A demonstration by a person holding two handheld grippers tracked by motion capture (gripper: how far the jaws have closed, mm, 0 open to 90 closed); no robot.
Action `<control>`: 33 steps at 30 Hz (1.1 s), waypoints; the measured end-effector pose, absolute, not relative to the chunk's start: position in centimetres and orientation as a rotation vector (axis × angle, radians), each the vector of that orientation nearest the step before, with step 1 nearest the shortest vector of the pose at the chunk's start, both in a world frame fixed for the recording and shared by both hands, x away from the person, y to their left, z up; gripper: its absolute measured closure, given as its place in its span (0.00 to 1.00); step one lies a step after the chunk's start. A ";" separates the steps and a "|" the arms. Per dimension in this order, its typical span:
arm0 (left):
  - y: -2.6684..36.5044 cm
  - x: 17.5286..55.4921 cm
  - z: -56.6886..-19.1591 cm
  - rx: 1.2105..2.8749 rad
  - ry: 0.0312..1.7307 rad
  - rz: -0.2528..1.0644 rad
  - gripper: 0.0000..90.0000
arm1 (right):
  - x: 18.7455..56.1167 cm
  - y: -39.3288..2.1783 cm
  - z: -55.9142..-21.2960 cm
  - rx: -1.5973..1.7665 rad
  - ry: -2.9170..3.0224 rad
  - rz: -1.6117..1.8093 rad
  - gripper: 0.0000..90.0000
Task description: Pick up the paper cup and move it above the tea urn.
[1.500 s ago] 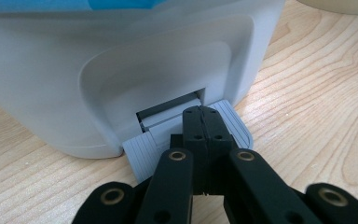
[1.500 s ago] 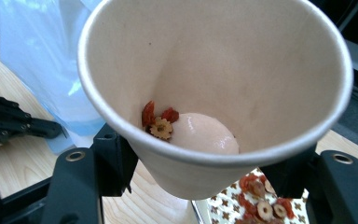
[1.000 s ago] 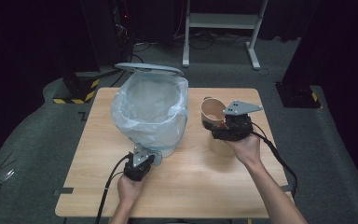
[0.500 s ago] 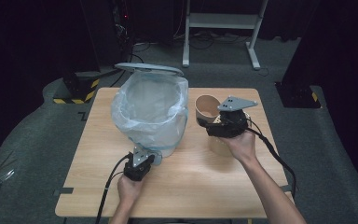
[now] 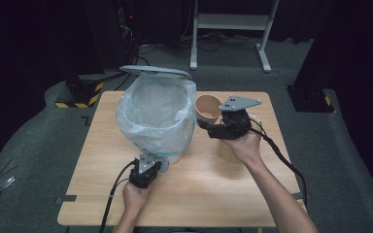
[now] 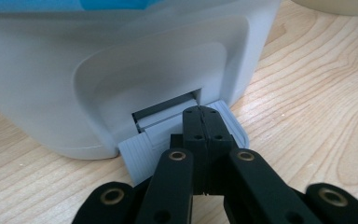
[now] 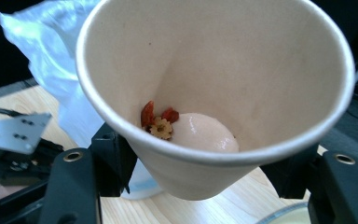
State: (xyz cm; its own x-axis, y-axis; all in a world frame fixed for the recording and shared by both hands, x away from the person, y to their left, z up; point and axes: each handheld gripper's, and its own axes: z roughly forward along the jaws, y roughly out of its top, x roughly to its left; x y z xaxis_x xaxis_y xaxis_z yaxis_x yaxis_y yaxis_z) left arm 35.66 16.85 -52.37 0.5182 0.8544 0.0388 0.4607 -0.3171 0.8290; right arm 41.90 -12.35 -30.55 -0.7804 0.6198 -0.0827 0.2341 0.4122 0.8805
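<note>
Your left gripper: nearest you, close to the table's near edge and left of its middle; jaws fully closed, tips pressed together with nothing between them; in the left gripper view the tips rest on the grey ribbed pedal that juts from the foot of the bin; your hand sits low behind it, cable trailing off the near edge.

Pedal bin: white, lined with a clear plastic bag; it stands on the left half of the table, base just beyond your left gripper; its lid is raised at the far rim, so the mouth is open.

Your right gripper: held up off the table over its right half, farther from you than the left one; jaws part open and clamped on the paper cup, one pad on each side of the cup wall below the rim; the grey three-cornered plate rides on top; the cable runs back toward the right edge.

Paper cup: in your right gripper, lifted clear of the wood, just beside the bin's right rim and near the table's far edge; tilted with its mouth toward the gripper's camera; in the right gripper view the cup holds pale and red food scraps at the bottom.

Second cup: beneath your right hand, mostly hidden; you cannot tell more of it.
</note>
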 end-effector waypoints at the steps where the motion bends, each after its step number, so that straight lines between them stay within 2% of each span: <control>1: 16.8 35.7 -52.4 1.956 1.076 0.621 1.00 | 41.9 -12.2 -30.5 0.729 2.278 1.318 0.39; 33: 16.9 35.7 -52.4 1.952 1.077 0.617 1.00 | 43.3 -9.0 -28.9 0.720 2.296 1.407 0.38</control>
